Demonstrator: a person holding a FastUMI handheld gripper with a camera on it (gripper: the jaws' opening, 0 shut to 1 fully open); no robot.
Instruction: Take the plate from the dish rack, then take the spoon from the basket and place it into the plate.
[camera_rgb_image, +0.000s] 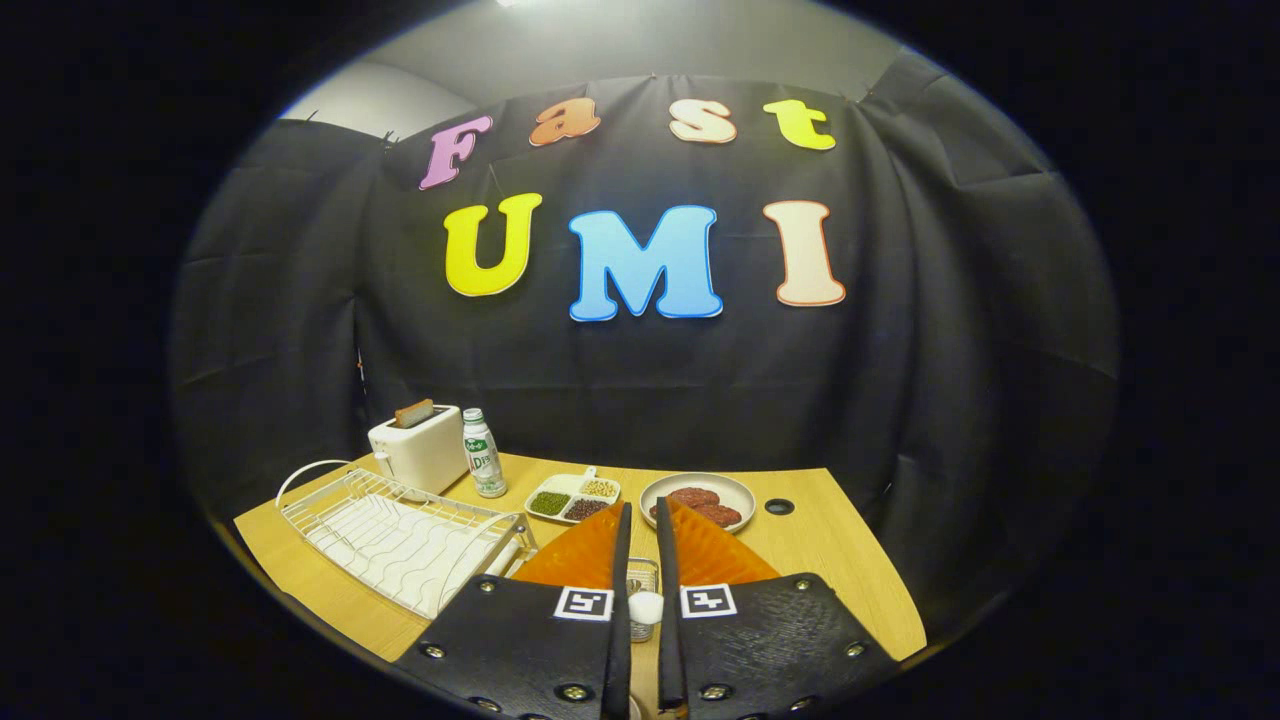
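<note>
Claw (640, 520): I read the fingers as nearly closed, a narrow slit between them, pressing on nothing I can make out.
Dish rack (400, 540): white wire, left of the fingers; I see no plate standing in it.
Plate: I cannot place it; hidden or gone from the rack.
Basket (642, 578): small mesh thing between the fingers, low; spoon not discernible.
Progress: I judge the spoon step is left.
Surface (830, 570): pale wood, carrying toaster (415, 450), bottle (483, 455), sectioned tray (572, 497), dish of brown food (697, 497).
Room: dark cloth wall behind.

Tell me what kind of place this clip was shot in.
Probably a staged kitchen tabletop in a recording booth: a toaster, a wire dish rack and a plate of food sit before a black cloth wall.
</note>
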